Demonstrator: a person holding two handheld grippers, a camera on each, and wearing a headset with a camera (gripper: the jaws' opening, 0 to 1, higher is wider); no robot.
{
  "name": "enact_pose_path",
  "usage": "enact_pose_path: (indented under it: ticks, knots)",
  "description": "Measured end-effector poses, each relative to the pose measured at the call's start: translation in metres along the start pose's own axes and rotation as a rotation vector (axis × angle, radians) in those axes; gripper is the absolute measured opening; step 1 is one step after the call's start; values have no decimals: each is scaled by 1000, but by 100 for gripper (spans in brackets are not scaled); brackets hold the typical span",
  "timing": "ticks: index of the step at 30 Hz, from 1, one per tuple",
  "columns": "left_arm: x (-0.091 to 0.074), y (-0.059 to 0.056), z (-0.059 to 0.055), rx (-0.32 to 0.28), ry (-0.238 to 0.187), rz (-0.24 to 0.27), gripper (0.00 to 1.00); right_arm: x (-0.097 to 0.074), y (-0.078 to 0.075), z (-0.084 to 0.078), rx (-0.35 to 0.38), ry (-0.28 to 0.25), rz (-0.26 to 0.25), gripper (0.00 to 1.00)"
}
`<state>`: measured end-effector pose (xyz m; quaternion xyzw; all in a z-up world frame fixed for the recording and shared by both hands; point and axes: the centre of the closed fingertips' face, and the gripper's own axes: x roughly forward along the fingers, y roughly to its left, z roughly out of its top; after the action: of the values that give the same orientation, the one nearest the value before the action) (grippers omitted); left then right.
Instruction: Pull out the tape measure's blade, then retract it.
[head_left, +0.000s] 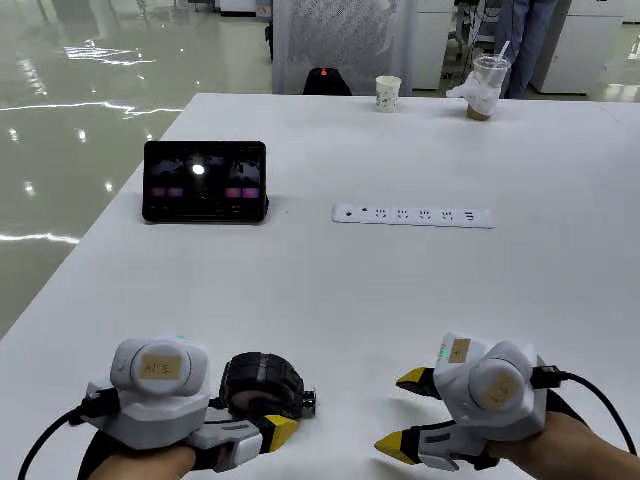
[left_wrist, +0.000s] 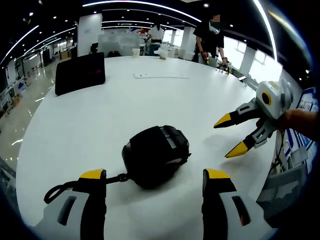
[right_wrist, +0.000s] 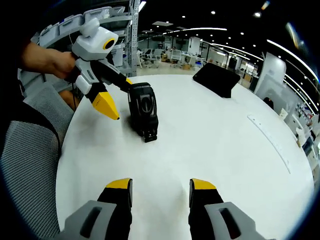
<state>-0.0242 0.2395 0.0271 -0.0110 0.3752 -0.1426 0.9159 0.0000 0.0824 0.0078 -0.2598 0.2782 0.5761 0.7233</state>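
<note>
The tape measure (left_wrist: 156, 155) lies on the white table (head_left: 400, 290) near its close edge, right in front of you. It's a chunky black case, rounded, with ribbed grip along its back and a round face on the side turned to your right gripper. A thin black strap (left_wrist: 60, 191) loops off it beside 1 yellow fingertip (left_wrist: 92, 175). The blade is wound in, with just its small end hook (head_left: 306, 402) showing at the case mouth, pointing across at your right side.

Your left gripper (right_wrist: 118, 94) is spread wide, 1 jaw either side of the case, with nothing clamped. Your right gripper (head_left: 400, 412) hangs nearby, apart from the case, its 2 jaws open and empty.
</note>
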Motion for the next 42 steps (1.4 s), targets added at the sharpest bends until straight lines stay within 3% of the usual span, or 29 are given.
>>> enact_pose_path:
  ticks: [11, 32, 42]
  knots:
    - [-13, 2, -3, 52, -45, -37, 78, -23, -1, -15, 62, -30, -49, 49]
    - [-33, 3, -19, 166, -72, -71, 81, -55, 14, -47, 167, -46, -119, 61]
    - [-39, 0, -22, 157, -93, -98, 85, -70, 20, -50, 222, -94, -151, 71]
